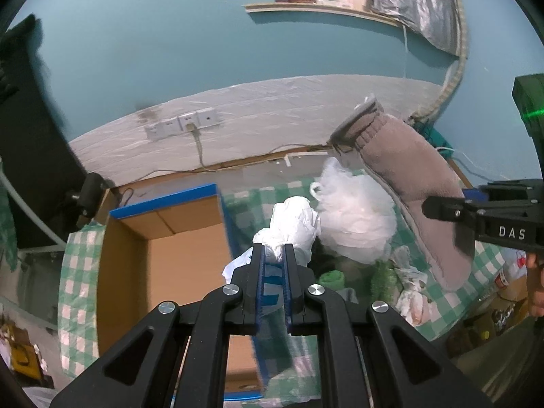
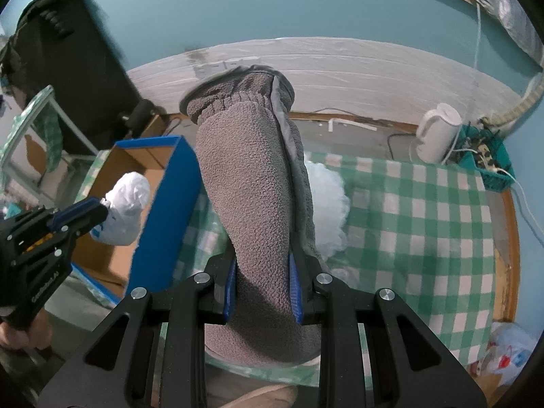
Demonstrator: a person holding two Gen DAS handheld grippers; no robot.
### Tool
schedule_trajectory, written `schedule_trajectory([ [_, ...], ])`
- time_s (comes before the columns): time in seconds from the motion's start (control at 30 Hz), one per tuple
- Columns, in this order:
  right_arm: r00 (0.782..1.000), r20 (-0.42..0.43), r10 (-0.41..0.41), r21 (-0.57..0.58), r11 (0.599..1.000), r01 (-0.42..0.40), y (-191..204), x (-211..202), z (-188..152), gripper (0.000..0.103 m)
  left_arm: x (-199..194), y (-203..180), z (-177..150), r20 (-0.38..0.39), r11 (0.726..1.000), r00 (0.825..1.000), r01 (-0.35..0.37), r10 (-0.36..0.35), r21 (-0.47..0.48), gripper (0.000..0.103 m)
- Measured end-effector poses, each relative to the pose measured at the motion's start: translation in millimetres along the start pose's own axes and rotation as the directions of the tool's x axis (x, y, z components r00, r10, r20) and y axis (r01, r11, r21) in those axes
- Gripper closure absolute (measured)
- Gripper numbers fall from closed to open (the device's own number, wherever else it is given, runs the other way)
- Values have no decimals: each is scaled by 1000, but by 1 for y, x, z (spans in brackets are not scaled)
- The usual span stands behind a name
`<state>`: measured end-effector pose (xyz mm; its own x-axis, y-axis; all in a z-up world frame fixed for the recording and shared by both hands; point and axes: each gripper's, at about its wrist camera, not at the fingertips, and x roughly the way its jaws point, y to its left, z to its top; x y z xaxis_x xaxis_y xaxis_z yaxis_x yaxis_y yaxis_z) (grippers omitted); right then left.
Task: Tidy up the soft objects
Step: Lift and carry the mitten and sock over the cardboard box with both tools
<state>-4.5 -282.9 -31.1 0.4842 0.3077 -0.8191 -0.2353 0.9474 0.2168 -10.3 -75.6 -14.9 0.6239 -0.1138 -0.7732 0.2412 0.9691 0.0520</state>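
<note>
My left gripper (image 1: 273, 250) is shut on a knotted white plastic bag (image 1: 292, 224), held above the right wall of an open cardboard box with blue edges (image 1: 163, 200). In the right wrist view that same white plastic bag (image 2: 125, 204) hangs from the left gripper (image 2: 102, 209) over the box (image 2: 166, 183). My right gripper (image 2: 261, 265) is shut on a grey fleece slipper (image 2: 251, 183), lifted off the table with its opening pointing away. In the left wrist view the slipper (image 1: 411, 176) slants above a white mesh bath pouf (image 1: 357, 217).
A green-and-white checked cloth (image 2: 425, 224) covers the table. A white kettle (image 2: 438, 132) and a teal basket of cables (image 2: 489, 163) stand at the back right. Green cloths (image 1: 331, 277) and crumpled plastic bags (image 1: 408, 278) lie near the pouf. Wall sockets (image 1: 183, 124) sit behind the box.
</note>
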Motion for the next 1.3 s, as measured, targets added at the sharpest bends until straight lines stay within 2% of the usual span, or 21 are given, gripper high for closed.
schedule_trajectory([
  [0.37, 998, -30, 51, -80, 995, -53, 66, 18, 15, 80, -2, 51, -16, -13, 995, 998, -62, 61, -79, 94],
  [0.87, 988, -100, 118, -160, 978, -133, 158, 57, 36, 80, 6, 129, -42, -48, 970, 989, -144, 137, -198, 94],
  [1.3, 976, -168, 140, -192, 966, -172, 205, 101, 50, 79, 20, 172, -52, -105, 940, 980, -194, 171, -281, 94],
])
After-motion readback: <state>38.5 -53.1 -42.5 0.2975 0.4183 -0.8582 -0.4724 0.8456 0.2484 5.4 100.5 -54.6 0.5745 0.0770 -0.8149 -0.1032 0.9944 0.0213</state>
